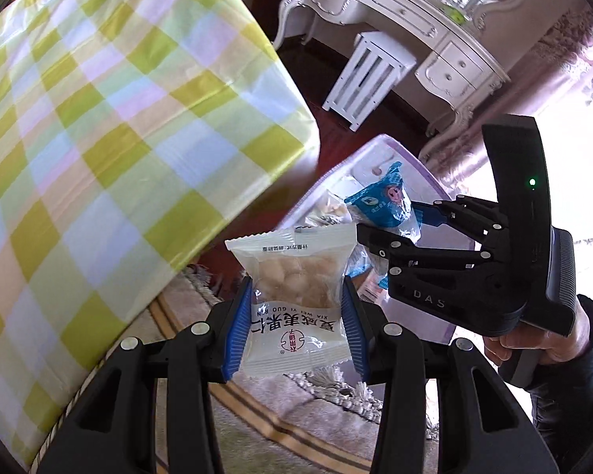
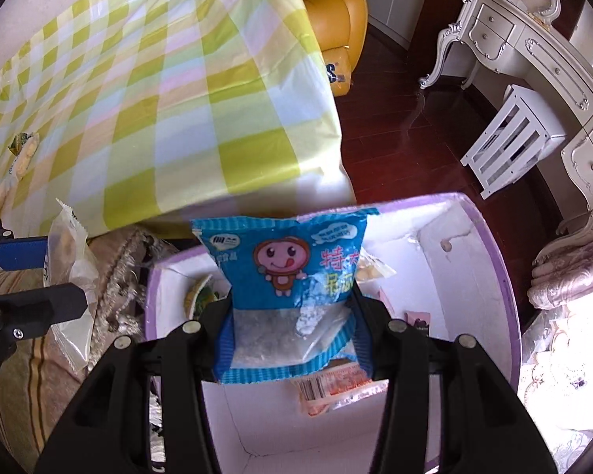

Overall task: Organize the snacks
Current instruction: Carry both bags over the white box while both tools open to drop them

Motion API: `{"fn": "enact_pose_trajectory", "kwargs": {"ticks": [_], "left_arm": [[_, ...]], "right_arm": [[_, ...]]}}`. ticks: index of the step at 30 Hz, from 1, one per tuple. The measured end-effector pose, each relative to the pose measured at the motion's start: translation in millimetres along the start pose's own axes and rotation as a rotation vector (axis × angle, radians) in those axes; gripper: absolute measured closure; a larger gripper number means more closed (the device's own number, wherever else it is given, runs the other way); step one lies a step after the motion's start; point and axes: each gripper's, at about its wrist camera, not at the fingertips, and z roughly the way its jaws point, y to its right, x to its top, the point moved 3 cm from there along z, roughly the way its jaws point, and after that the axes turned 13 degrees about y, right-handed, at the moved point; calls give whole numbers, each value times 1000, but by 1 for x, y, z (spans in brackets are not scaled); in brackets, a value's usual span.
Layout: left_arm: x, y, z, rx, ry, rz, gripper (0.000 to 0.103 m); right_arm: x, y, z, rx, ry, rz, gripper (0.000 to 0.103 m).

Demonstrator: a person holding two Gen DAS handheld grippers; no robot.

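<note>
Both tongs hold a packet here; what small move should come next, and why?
Probably open the right tongs to drop the blue snack packet: it already hangs above the open purple-rimmed box, where other snacks lie. The left tongs, gripping the white nut packet, sit short of the box.

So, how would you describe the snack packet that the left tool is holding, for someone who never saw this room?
Find the table with the green checked cloth; beside its corner hangs the left tool, near a purple-rimmed box. Between its blue pads is a clear white packet showing pale nut pieces, with red Chinese print. The right tool holds a blue cartoon packet instead.
</note>
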Motion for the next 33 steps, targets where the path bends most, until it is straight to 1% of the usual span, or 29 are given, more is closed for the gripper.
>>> {"fn": "enact_pose_trajectory", "kwargs": {"ticks": [6, 10, 12, 14, 18, 20, 23, 29, 31, 32, 33], "left_arm": [[-14, 39, 37, -68, -140, 133, 61], [-22, 57, 60, -114, -254, 220, 61], [-28, 63, 73, -145, -323, 244, 61], [-35, 66, 87, -160, -390, 254, 61], [-44, 69, 104, -189, -484, 253, 61], [-49, 68, 113, -181, -523, 251, 60], [-57, 71, 123, -164, -559, 263, 60], [-62, 71, 128, -155, -566, 265, 57], [-59, 71, 128, -152, -551, 259, 40], [-57, 72, 126, -158, -538, 259, 37], [-56, 73, 125, -163, -526, 259, 35]], "right_arm": [[-47, 25, 8, -26, -89, 38, 55], [-77, 33, 14, -29, -150, 53, 55], [-91, 36, 18, -28, -179, 58, 55], [-103, 37, 21, -27, -206, 60, 55], [-121, 38, 29, -23, -247, 66, 55], [-128, 38, 32, -23, -268, 66, 55], [-135, 37, 35, -19, -282, 69, 55], [-139, 34, 38, -21, -295, 68, 53], [-140, 34, 38, -28, -296, 69, 52], [-140, 35, 35, -31, -293, 70, 47], [-140, 37, 35, -34, -288, 70, 45]]}}
